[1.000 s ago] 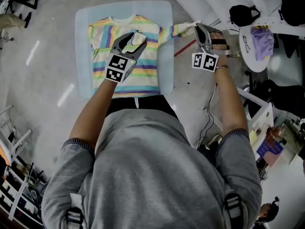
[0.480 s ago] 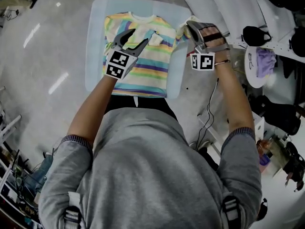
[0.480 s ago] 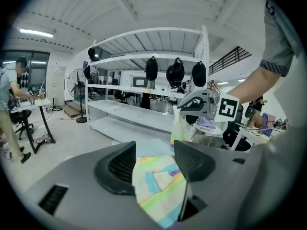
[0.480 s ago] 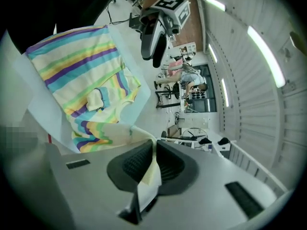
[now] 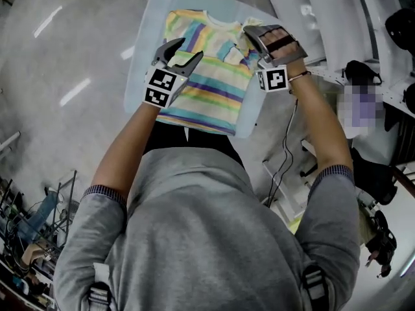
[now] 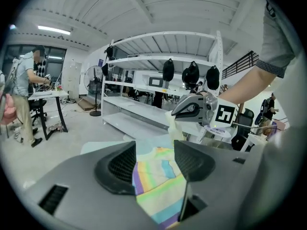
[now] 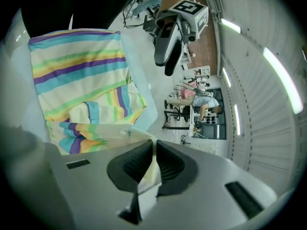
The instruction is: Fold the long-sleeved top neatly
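Striped top [image 5: 209, 76] lies left of my right tongs [image 5: 249, 33] — pinching its cuff [image 7: 151, 169] near the table's [image 5: 146, 52] right edge — under my spread left tongs [image 5: 188, 48].

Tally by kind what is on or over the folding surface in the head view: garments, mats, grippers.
Striped long-sleeved top: 1
Pale blue rectangular mat: 1
Grey hand-held grippers: 2 (left gripper, right gripper)
Total: 4
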Available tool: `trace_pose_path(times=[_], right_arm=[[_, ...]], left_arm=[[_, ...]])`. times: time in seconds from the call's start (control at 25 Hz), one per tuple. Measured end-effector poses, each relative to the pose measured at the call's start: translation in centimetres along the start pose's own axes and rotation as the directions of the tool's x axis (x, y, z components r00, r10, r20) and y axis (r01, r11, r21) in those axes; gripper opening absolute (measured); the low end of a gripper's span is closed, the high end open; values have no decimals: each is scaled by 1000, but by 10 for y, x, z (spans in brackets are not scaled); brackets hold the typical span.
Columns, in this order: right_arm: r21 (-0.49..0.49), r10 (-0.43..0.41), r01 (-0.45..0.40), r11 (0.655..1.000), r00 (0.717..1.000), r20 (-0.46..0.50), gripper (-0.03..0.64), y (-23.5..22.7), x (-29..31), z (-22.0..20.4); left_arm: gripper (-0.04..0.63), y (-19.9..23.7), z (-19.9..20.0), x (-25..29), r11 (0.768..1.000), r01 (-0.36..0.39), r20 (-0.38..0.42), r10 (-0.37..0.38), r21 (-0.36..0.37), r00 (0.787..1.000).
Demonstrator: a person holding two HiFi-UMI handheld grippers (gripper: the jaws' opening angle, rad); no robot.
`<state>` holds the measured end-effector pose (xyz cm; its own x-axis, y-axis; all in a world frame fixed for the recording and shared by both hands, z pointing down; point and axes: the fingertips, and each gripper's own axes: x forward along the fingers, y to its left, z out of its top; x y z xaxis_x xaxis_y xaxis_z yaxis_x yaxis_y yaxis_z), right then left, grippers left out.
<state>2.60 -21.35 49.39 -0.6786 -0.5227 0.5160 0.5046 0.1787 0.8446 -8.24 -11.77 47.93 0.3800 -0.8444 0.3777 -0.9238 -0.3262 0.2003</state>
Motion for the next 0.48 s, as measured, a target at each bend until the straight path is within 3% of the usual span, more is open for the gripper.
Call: trace_pose_path(times=[0.24, 0.48], right_arm=[[-71, 41, -32, 997, 990, 138, 30, 11, 60, 59], [-104, 157, -134, 986, 952, 261, 31, 53, 115, 122]], left_arm=[[275, 31, -29, -22, 997, -52, -18, 51, -56, 999], [275, 59, -68, -41, 990, -93, -65, 86, -105, 994]])
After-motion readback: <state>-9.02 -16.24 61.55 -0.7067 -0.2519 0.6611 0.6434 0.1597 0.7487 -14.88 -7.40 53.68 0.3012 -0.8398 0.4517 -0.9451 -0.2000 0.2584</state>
